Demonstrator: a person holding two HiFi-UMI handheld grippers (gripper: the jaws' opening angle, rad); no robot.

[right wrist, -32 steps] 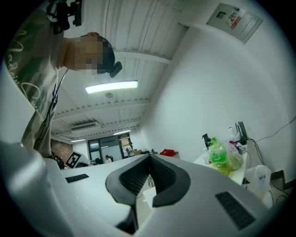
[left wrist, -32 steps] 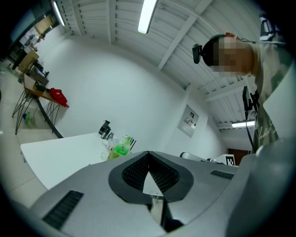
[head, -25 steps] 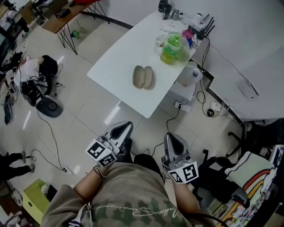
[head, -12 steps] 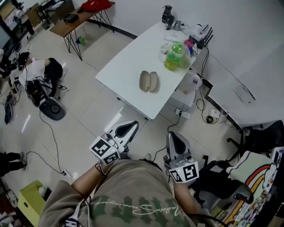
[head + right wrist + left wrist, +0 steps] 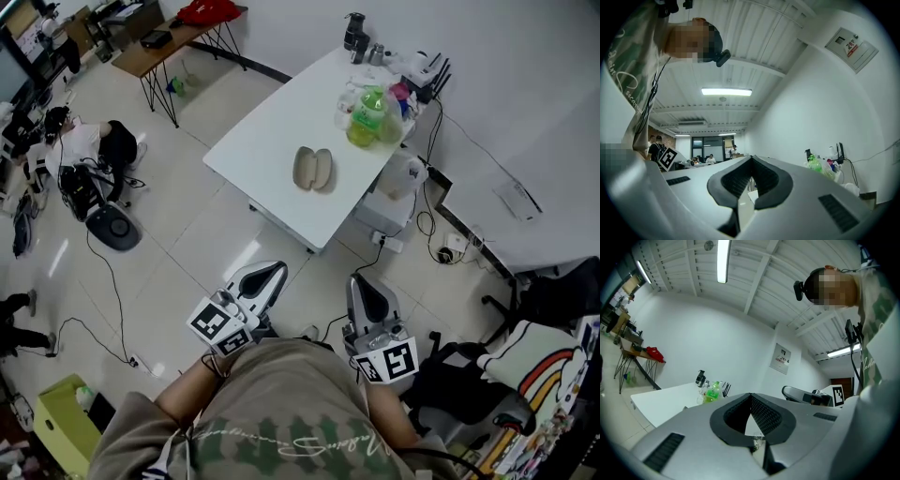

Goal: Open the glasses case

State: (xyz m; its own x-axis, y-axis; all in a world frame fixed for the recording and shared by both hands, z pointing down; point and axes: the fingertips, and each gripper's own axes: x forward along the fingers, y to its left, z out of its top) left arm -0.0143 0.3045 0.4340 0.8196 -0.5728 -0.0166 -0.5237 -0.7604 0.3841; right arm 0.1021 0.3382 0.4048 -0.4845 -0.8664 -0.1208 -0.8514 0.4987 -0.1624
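Since the glasses case (image 5: 312, 169) lies splayed, seemingly already open, on the far white table (image 5: 272, 112), probably nothing needs gripping: left gripper (image 5: 270, 274) and right gripper (image 5: 362, 287) sit near the person's waist, jaws together, empty, well apart from it.

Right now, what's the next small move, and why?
Probably step toward the table for a closer look rather than a grasp. The case seems to lie already open, two halves side by side, and the left gripper and right gripper are shut, empty and far short of it.
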